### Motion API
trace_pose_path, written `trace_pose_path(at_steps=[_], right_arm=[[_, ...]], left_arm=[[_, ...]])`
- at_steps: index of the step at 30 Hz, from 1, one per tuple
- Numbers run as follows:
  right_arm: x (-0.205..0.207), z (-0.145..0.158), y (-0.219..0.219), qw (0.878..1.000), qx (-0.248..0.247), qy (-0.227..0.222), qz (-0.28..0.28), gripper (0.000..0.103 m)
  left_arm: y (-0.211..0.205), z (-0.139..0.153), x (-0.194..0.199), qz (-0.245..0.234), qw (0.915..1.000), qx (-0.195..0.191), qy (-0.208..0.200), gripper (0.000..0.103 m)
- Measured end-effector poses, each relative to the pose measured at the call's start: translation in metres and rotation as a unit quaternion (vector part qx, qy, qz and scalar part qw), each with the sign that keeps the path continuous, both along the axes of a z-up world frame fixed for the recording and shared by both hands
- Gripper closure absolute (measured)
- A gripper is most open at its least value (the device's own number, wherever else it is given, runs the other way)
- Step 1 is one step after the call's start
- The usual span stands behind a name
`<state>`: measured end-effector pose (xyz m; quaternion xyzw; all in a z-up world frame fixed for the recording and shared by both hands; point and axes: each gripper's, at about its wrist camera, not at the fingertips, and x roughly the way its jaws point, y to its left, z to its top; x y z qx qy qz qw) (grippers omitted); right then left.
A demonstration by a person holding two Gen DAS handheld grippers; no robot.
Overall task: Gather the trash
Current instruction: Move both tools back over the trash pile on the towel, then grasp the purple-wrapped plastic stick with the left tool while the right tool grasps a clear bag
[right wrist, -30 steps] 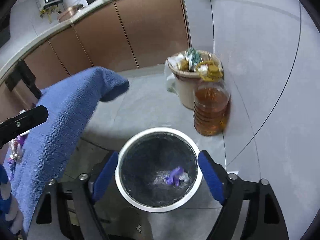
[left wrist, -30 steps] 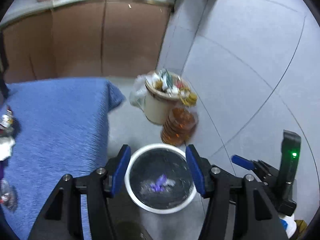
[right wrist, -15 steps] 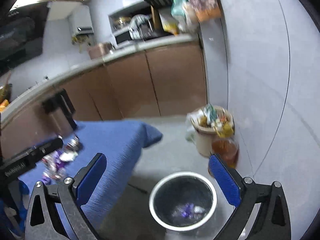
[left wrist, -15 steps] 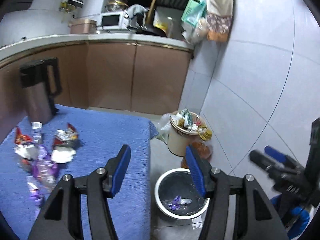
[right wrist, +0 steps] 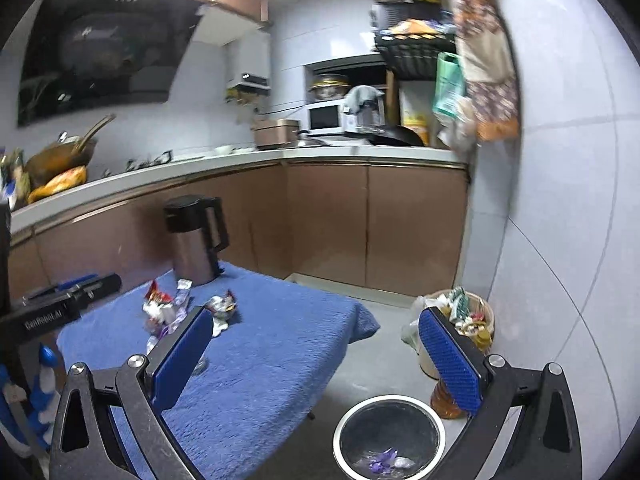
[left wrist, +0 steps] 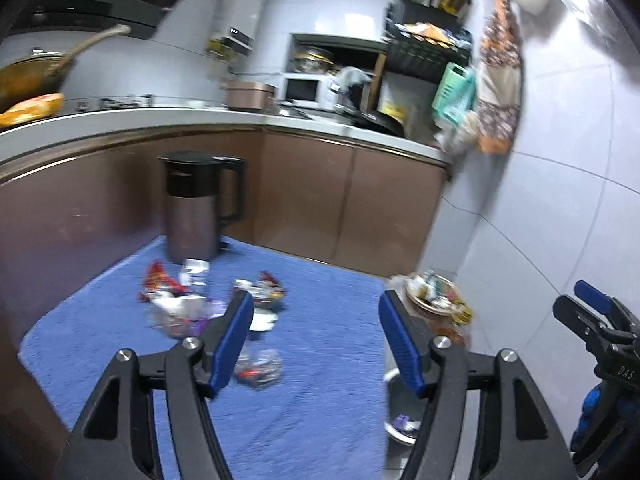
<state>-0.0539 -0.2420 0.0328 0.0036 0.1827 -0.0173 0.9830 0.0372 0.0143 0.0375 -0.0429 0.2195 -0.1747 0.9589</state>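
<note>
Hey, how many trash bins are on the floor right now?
2: the white-rimmed bin beside the blue table, holding purple wrappers; the overfull beige bin by the wall.

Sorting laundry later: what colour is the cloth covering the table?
Blue, a plain textured cloth with no pattern; it shows best in the right wrist view.

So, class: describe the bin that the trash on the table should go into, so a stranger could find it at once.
Start at the blue-covered table and look at the floor off its right corner. There stands a round bin with a white rim and dark inside, nearly empty. The beige bin behind it is heaped full.
</note>
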Motion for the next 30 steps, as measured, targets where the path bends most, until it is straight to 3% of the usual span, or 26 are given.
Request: trace_pose_path(at_steps=[6, 16, 22, 30], right_arm=[[0.009, -0.004, 0.042, 0.998, -0.016, 0.014, 0.054, 0.0], [0.03, -0.031, 0.086, 0.989, -0.03, 0.055, 0.133, 0.001], [0.057, -0.055, 0.095, 0.982, -0.033, 0.097, 0.16, 0.018], [0.107, -0.103, 0.122, 0.962, -0.039, 0.167, 0.215, 0.045]], left_arm=[[0.063, -0.013, -0.01, 0.072, 0.9973, -0.005, 0.009, 0.04], [0.14, -0.07, 0.003, 0.147, 0.9848, -0.032, 0.088, 0.04], [0.144, -0.102, 0.023, 0.152, 0.9795, -0.038, 0.126, 0.04], [0.112, -0.147, 0.065, 0.093, 0.9785, -0.019, 0.183, 0.04]])
